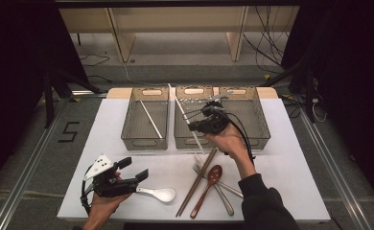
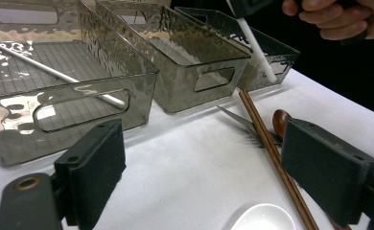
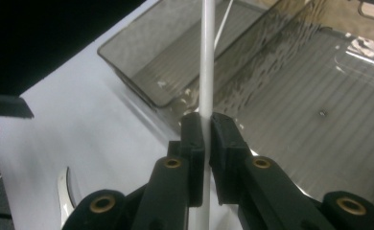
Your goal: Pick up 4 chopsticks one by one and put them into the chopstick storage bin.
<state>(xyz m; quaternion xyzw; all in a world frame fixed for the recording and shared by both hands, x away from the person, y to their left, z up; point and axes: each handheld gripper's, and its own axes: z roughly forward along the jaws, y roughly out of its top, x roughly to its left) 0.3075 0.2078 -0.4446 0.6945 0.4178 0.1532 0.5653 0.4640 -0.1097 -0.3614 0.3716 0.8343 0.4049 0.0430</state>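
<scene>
Recording lab, black curtains (image 1: 12, 72), floor cables (image 1: 271, 48), numbered floor marker (image 1: 68, 131)

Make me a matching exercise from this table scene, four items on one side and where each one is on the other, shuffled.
Items:
1. held white chopstick
2. loose white chopstick
3. white spoon
4. brown spoon

Places:
A. on the table beside the left claw
B. lying in the left bin
C. clamped in the right claw
D. on the table among the fork and brown chopsticks

Pairs: 1-C, 2-B, 3-A, 4-D
</scene>
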